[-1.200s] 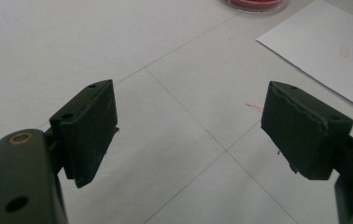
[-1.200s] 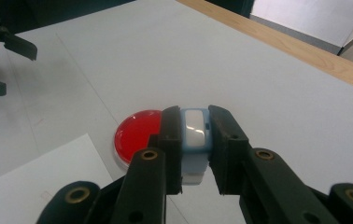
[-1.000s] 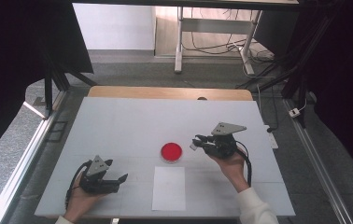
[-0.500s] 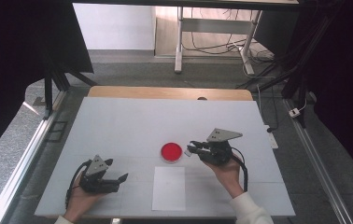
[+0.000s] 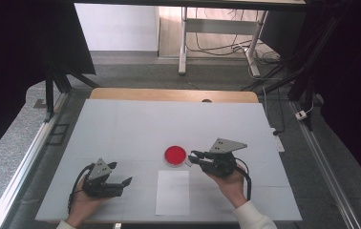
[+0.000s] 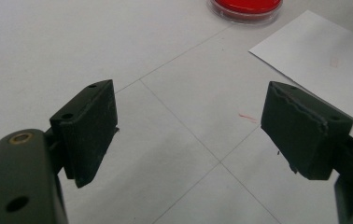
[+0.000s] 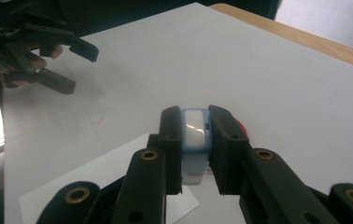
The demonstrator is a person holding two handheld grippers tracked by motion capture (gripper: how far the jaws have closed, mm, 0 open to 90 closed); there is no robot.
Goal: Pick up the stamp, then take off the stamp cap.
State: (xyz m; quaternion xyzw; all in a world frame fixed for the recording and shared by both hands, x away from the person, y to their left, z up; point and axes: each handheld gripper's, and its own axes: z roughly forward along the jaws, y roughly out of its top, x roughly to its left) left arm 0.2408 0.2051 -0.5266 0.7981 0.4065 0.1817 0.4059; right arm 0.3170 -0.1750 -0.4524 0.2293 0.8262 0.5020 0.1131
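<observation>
R gripper (image 7: 195,140) fingers clamped on small blue-white block (image 7: 195,129) by red dish (image 5: 175,155); L gripper (image 6: 188,130) fingers apart.

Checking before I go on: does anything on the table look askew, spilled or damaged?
Nothing stands out. The red dish sits flat, the paper sheet lies square, and the right gripper holds a small blue-and-white object cleanly.

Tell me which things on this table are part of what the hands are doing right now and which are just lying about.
In use:
- small blue-and-white block, clamped in the right tool
- round red-filled clear dish, right beside it

Lying about:
- white paper sheet
- left tool, open, nothing between its jaws
</observation>
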